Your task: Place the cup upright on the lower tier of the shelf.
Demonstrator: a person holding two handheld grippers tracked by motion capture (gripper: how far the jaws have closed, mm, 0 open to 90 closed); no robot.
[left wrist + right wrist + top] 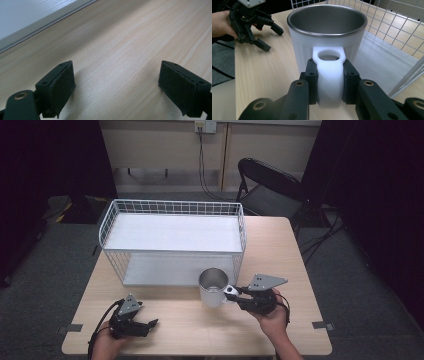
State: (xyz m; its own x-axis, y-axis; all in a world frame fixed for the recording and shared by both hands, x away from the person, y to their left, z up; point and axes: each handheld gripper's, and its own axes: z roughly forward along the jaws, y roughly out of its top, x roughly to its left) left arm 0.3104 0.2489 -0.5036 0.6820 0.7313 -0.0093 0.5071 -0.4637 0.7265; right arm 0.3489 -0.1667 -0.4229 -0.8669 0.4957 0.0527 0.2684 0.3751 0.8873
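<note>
Near the front right of the counter (200,330), my right tongs (231,291) pinch the white handle (329,75) of the mug (213,287), both pads pressed flat against the handle's sides. The mug stands upright, open end up, its metal inside bare as far as I can see into it in the right gripper view. It sits just in front of the white wire rack (172,242), close to the rack's front right corner; in the right gripper view the rack's mesh rises behind the mug and to one side of it. My right hand (274,317) comes in from the counter's front edge with the grey three-cornered plate on top of the tongs. Near the front left corner, my left tongs (152,322) are low over the wood, spread wide with nothing between the pads (62,87); the left gripper view shows bare wood grain between them and the pale edge of the rack's lower shelf (37,23) beyond. The left tongs are well apart from the mug. Beyond the far edge, a black folding chair (270,190) stands on the floor.
</note>
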